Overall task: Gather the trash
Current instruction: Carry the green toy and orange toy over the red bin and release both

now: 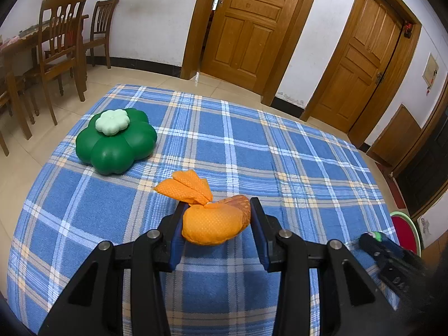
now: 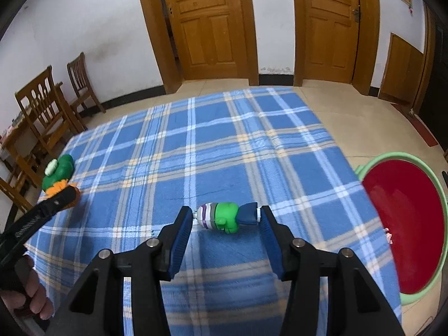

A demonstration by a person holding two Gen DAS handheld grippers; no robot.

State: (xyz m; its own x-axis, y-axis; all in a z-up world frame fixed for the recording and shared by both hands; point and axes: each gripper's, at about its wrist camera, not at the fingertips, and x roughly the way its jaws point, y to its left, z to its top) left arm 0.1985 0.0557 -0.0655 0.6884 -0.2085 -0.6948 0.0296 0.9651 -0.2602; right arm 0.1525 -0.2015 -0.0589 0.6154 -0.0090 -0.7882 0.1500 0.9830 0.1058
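An orange cloth pouch with a tied, fanned top lies on the blue plaid tablecloth. My left gripper is open with its jaws on either side of the pouch, the left pad against it. A small toy figure, green with a striped end and a blue end, lies on the cloth. My right gripper is open and brackets the toy end to end. A red bin with a green rim stands beside the table on the right.
A green flower-shaped container with a pale lid sits at the table's left. Wooden chairs and a dining table stand far left. Two wooden doors are behind. The right gripper shows at the left wrist view's right edge.
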